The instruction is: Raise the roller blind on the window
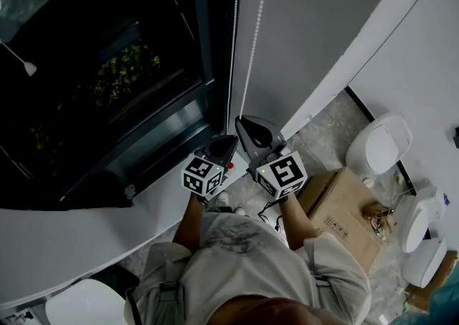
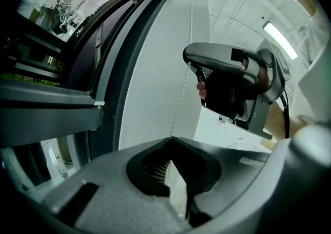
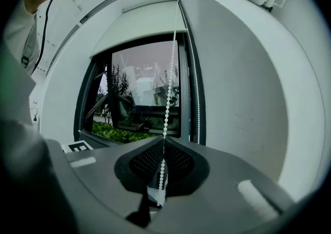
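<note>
Blind (image 3: 139, 24): pale, plain, sits at the top of the window (image 3: 145, 98) and covers only the uppermost band of glass; the rest of the pane is bare, with greenery showing outside. Chain (image 3: 168, 93): white beads, two strands, hanging along the window's right frame. In the right gripper view one strand drops straight into the right gripper (image 3: 163, 140), whose jaws are pressed together on it, beads visible between the pads; the other strand (image 3: 196, 98) hangs free against the dark frame. In the head view both strands run down side by side (image 1: 235, 44) to the two tools. Left gripper (image 2: 171, 139): jaws closed to a point, a strand reaching down into the tips, so it looks clamped on the chain too. Count: two grippers, held close together and level with each other just beside the frame, two marker cubes (image 1: 203, 175), one on each. One person, seen from above, a hand on each tool. White wall (image 1: 323, 22) right of the window. On the floor to the right, one cardboard box (image 1: 344, 209) with three white rounded pieces (image 1: 380, 145) near it.
</note>
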Demonstrator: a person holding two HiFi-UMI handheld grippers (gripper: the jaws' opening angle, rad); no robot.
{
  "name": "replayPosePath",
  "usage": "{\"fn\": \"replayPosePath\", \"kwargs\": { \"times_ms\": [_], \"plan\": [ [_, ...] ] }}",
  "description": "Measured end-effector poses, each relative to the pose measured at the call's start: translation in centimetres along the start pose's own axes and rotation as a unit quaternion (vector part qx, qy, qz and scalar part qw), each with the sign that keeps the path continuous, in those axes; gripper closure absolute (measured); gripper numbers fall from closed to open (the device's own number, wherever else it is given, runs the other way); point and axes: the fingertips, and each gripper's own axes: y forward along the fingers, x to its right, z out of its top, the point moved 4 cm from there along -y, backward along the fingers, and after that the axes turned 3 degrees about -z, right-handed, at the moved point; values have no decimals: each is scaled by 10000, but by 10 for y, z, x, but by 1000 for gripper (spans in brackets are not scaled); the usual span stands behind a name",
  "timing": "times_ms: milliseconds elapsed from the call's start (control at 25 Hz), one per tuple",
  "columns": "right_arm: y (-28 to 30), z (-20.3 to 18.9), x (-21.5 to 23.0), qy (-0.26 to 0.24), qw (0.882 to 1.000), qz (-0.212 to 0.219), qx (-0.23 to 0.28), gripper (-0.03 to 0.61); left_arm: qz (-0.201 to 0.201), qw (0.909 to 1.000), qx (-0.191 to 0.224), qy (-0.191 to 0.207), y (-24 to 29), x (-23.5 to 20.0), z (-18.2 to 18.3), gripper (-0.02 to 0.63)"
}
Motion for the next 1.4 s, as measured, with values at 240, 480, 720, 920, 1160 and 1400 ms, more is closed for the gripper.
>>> {"fn": "replayPosePath", "kwargs": {
  "times_ms": [240,480,720,920,1160,1400],
  "plan": [
    [1,-13,-1,19,9999,-9,-139,568,39,9999,-96,-36,2,-4,-13,603],
    [0,-27,-5,73,9996,31,-263,568,73,9997,-210,-113,3,-4,-29,603],
    [1,-27,-6,32,9996,44,-271,568,198,9997,-162,-17,-2,-7,-28,601],
    [2,-28,-4,9,9996,22,-276,568,205,9998,-17,-20,-14,-4,-16,557],
    [3,-28,0,28,9997,-13,-258,568,192,9984,467,236,-38,5,42,534],
    [4,-28,-1,16,9997,-21,-235,568,47,9915,1023,796,-57,19,130,517]
  ]
}}
